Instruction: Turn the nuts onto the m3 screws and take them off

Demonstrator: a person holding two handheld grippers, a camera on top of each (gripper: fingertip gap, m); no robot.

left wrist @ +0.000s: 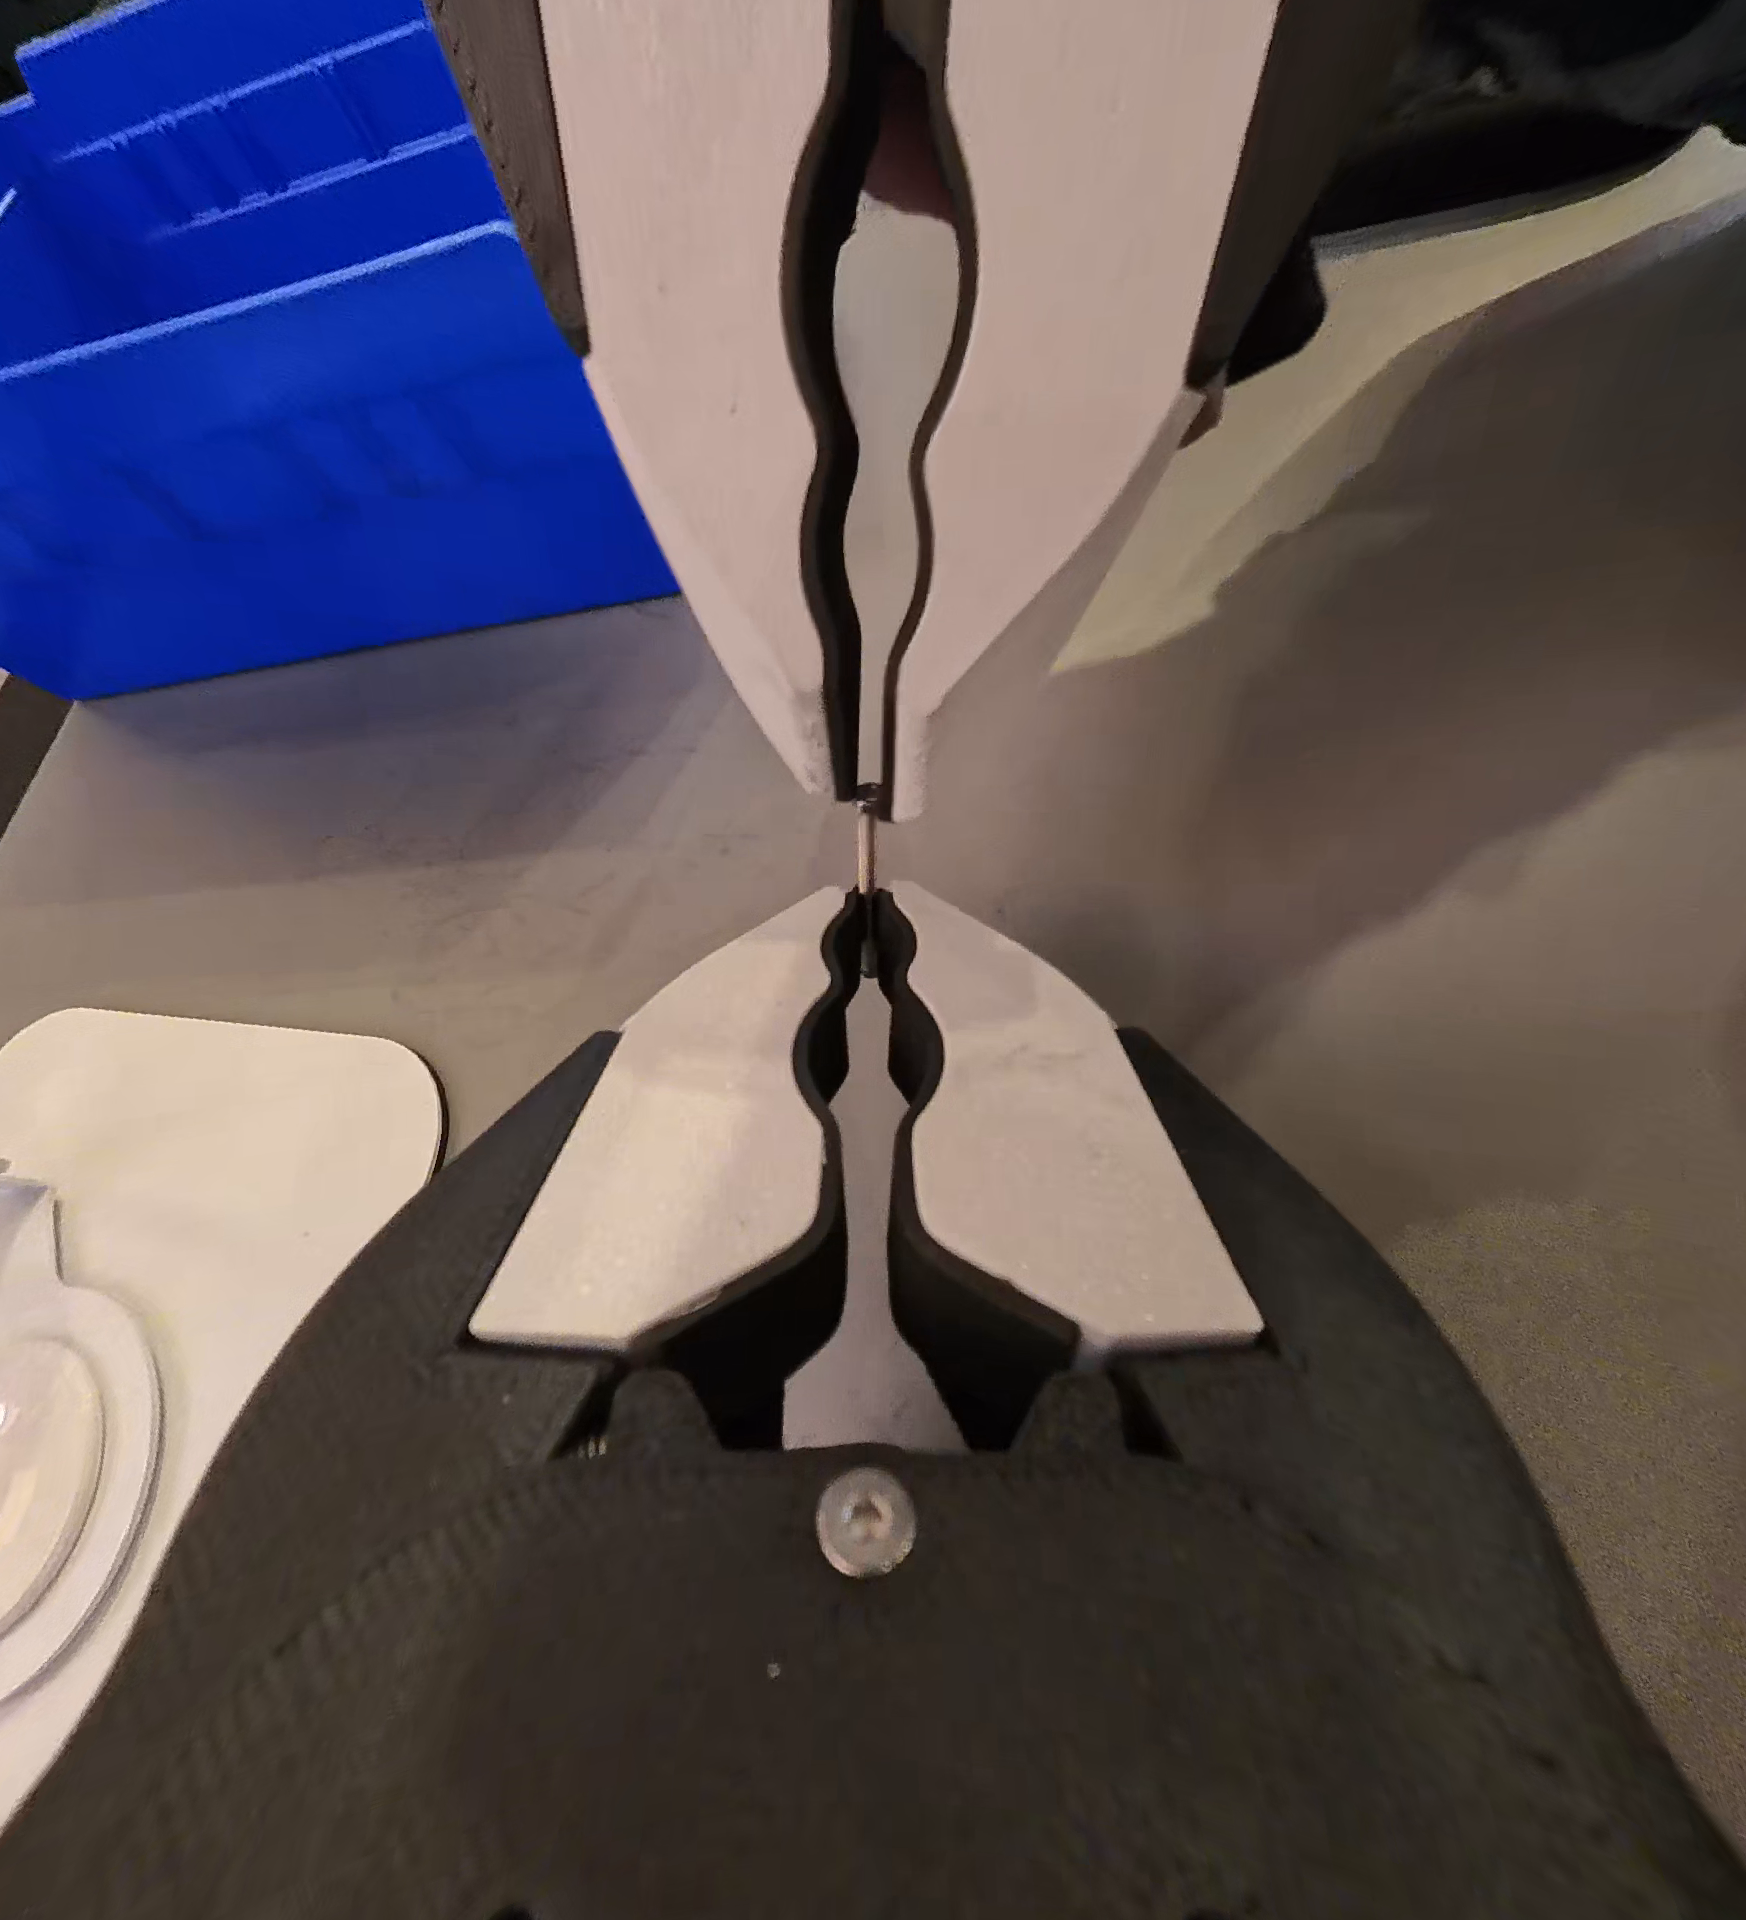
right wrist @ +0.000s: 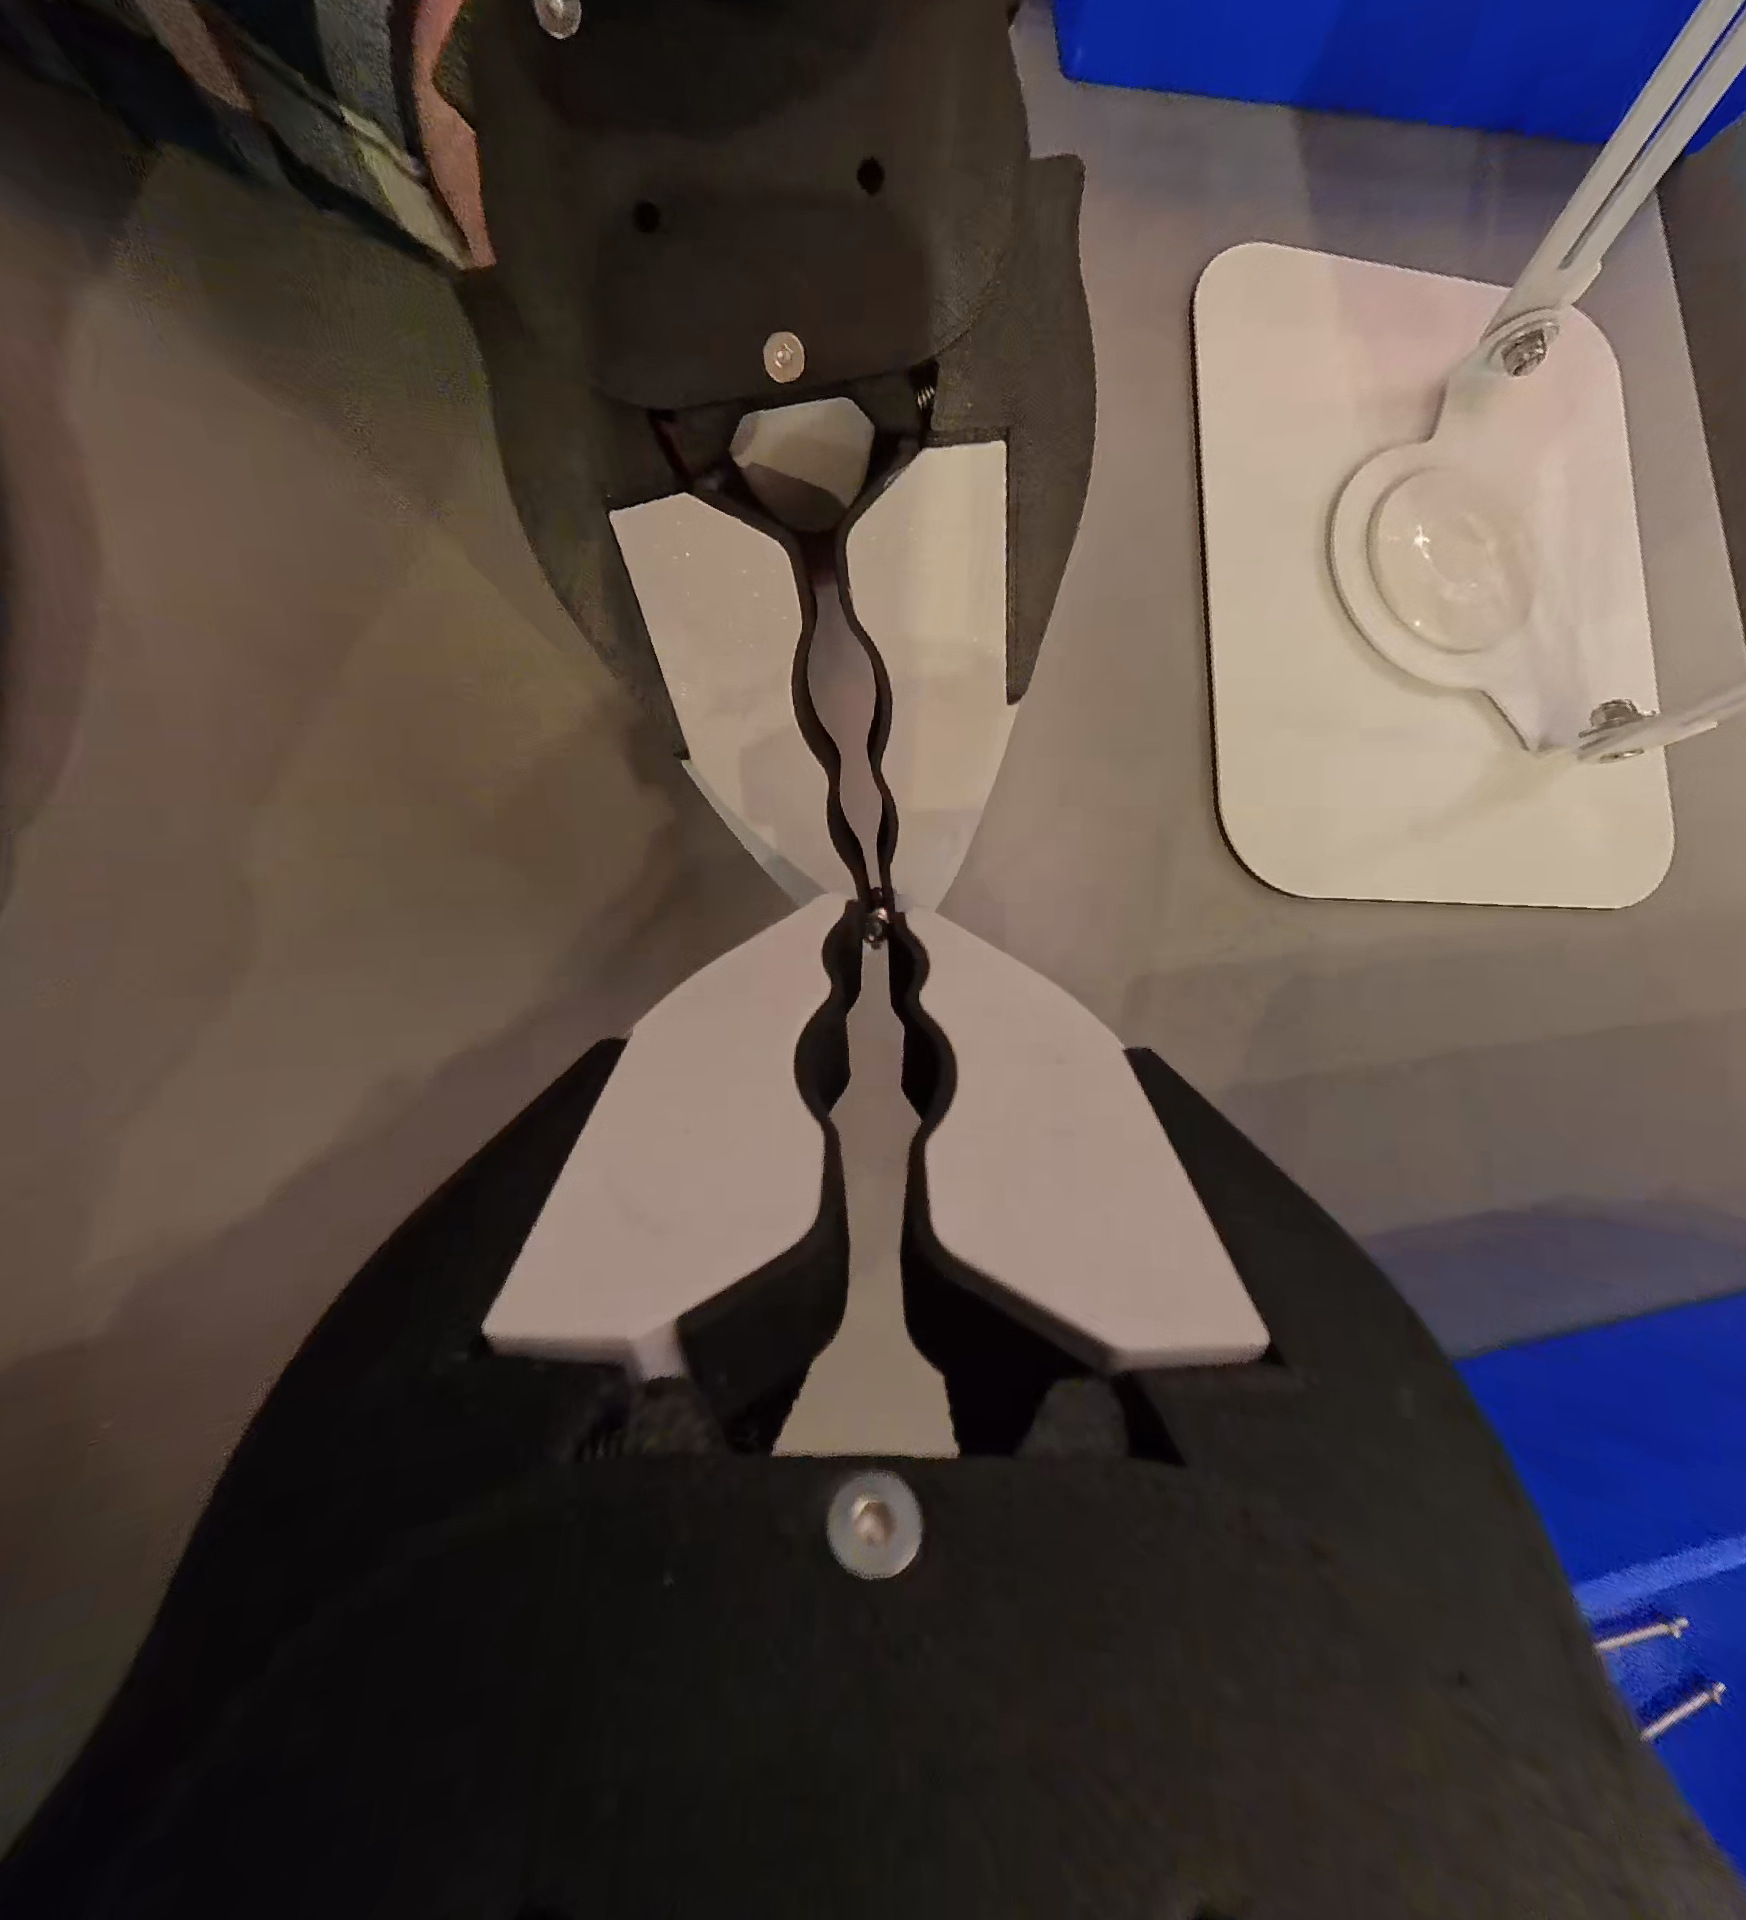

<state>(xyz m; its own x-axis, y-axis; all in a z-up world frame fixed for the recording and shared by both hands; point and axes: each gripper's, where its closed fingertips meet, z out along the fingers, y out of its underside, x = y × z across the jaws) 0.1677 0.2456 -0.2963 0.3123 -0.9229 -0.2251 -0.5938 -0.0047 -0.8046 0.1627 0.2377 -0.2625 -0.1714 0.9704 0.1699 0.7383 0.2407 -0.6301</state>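
Both hand-held grippers pinch one small screw [left wrist: 866, 852] above open grey table [left wrist: 1368, 935]

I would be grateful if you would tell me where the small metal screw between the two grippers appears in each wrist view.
Left wrist view: the screw is at centre, its bare shank bridging the left gripper below and the right gripper above.
Right wrist view: screw at centre, mostly hidden where the two sets of fingertips meet.
Shared landmark: the white pad carrying the clear lens stand.
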